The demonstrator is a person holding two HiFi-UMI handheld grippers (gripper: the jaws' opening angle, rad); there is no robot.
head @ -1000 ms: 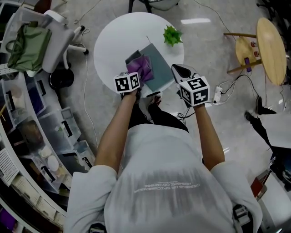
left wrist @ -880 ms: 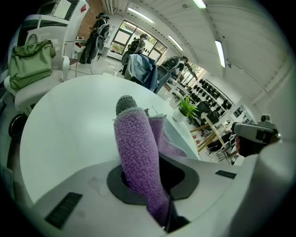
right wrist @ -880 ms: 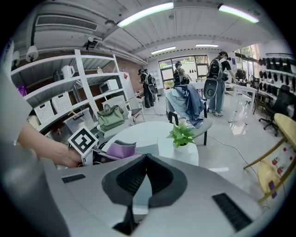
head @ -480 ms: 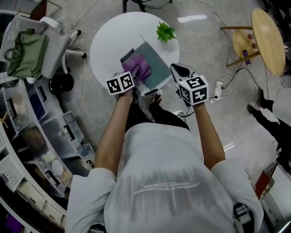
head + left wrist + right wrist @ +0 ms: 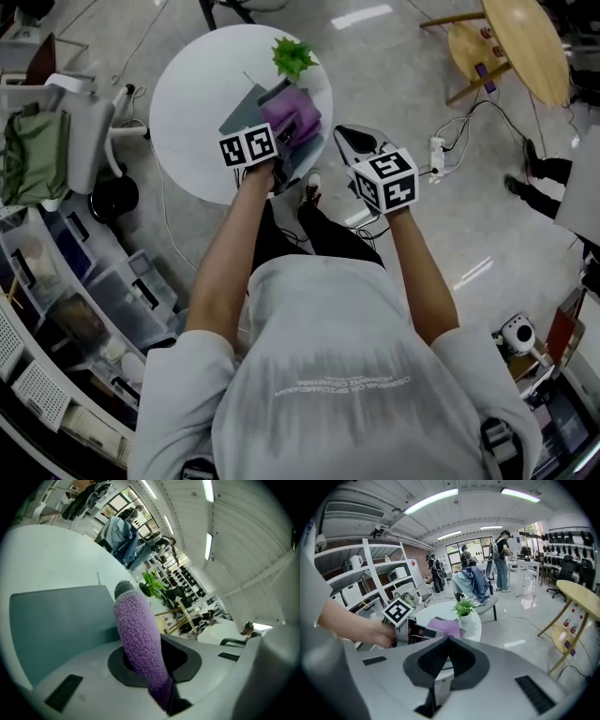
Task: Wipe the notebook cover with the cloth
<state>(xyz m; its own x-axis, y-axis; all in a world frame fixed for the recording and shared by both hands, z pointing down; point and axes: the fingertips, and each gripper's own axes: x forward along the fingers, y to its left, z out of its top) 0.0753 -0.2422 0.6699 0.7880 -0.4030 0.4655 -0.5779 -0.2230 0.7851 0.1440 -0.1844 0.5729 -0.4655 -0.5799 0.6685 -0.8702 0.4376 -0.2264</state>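
A grey-teal notebook (image 5: 244,112) lies on the round white table (image 5: 183,131). My left gripper (image 5: 279,142) is shut on a purple cloth (image 5: 292,117), which rests on the right part of the cover, close to a small green plant (image 5: 292,58). In the left gripper view the cloth (image 5: 136,620) sticks up between the jaws, with the notebook (image 5: 61,620) beneath and to the left. My right gripper (image 5: 358,142) hangs beyond the table's right edge, shut and empty; from there I see the cloth (image 5: 445,626) and the left gripper (image 5: 415,631).
The potted plant (image 5: 464,607) stands at the table's far rim. A white chair with a green bag (image 5: 37,150) sits to the left, shelving (image 5: 56,309) below it. Wooden stools (image 5: 525,37) and a power strip (image 5: 436,150) with cables are on the floor to the right.
The left gripper has dragged the cloth across the notebook cover toward the plant side. The right gripper keeps its place beside the table. The head view has swung.
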